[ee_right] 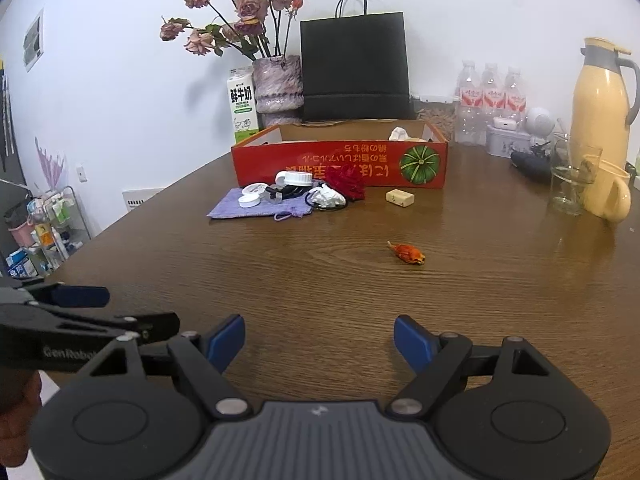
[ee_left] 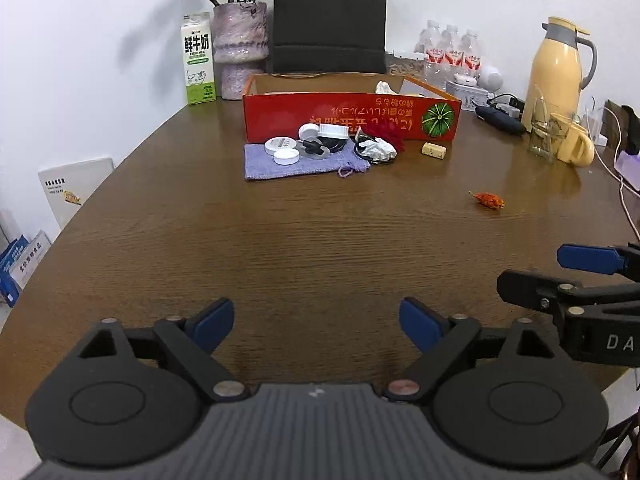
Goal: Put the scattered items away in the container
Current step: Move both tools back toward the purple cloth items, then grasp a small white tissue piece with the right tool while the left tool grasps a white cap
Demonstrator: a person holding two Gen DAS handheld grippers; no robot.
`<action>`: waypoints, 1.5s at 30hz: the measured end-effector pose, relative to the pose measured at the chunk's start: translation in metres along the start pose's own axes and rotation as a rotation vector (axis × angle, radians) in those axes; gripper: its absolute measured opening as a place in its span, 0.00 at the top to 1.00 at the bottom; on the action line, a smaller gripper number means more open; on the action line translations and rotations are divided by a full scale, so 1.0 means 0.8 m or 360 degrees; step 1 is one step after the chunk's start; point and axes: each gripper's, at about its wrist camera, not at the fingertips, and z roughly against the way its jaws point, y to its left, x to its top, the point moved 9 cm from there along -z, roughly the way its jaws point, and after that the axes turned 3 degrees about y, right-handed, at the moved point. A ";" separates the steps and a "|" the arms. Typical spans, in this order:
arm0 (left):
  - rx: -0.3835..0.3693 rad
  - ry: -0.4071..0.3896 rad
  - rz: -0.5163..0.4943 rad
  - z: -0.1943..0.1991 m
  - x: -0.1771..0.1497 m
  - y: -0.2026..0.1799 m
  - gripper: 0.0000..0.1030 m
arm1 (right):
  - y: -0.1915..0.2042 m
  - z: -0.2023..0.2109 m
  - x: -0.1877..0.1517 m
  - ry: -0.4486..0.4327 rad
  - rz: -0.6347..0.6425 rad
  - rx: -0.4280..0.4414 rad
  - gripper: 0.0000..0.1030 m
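Observation:
A red cardboard box [ee_left: 352,116] [ee_right: 340,164] stands open-topped at the far middle of the brown table, with a white tissue [ee_left: 386,87] inside. In front of it lie a purple pouch [ee_left: 260,164] [ee_right: 228,208], white round tins [ee_left: 280,145], a red flower [ee_left: 384,130] [ee_right: 348,182], crumpled white paper [ee_left: 380,150] and a pale yellow block [ee_left: 434,150] [ee_right: 400,197]. An orange dried scrap [ee_left: 488,200] [ee_right: 408,253] lies alone, nearer. My left gripper [ee_left: 316,320] [ee_right: 140,307] and right gripper [ee_right: 320,336] [ee_left: 532,268] hover side by side over the near table, both open with nothing between their fingers.
Along the back stand a milk carton [ee_left: 198,64], a vase of dried roses [ee_left: 238,48], a black paper bag [ee_left: 330,20] and water bottles [ee_left: 450,50]. At the right are a yellow thermos [ee_left: 558,68], a glass [ee_left: 546,132], a yellow mug [ee_left: 576,146] and cables.

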 end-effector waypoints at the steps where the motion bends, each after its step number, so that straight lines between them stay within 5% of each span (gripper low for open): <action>1: -0.0004 -0.0002 -0.0002 -0.002 0.002 0.001 0.15 | 0.001 -0.002 0.000 -0.0001 0.0008 -0.0004 0.22; 6: -0.0028 -0.0003 0.0028 -0.020 0.024 0.013 0.20 | -0.001 -0.018 0.009 -0.0005 0.0050 -0.0016 0.24; 14: -0.0058 -0.0074 -0.0035 -0.081 0.114 0.032 0.57 | -0.011 -0.057 0.067 -0.0046 0.0114 -0.0023 0.40; 16: -0.0088 -0.0064 -0.0024 -0.103 0.134 0.037 0.57 | -0.011 -0.070 0.085 -0.0065 0.0146 -0.0027 0.49; 23: -0.0107 0.0026 -0.0049 -0.182 0.171 0.045 0.57 | -0.011 -0.131 0.146 -0.0097 0.0226 -0.0019 0.51; 29: -0.0122 0.0061 -0.0023 -0.217 0.173 0.051 0.63 | -0.016 -0.197 0.168 0.0010 0.0173 0.0062 0.61; 33: -0.0116 0.0029 -0.0057 -0.218 0.174 0.052 0.71 | -0.014 -0.227 0.176 0.0032 0.0155 0.0083 0.64; 38: -0.0113 0.0002 -0.0043 -0.205 0.173 0.053 0.71 | -0.010 -0.254 0.169 0.0092 0.0164 0.0077 0.82; 45: -0.0152 -0.0064 0.0034 -0.158 0.172 0.053 0.71 | -0.009 -0.226 0.176 0.0013 0.0158 0.0059 0.95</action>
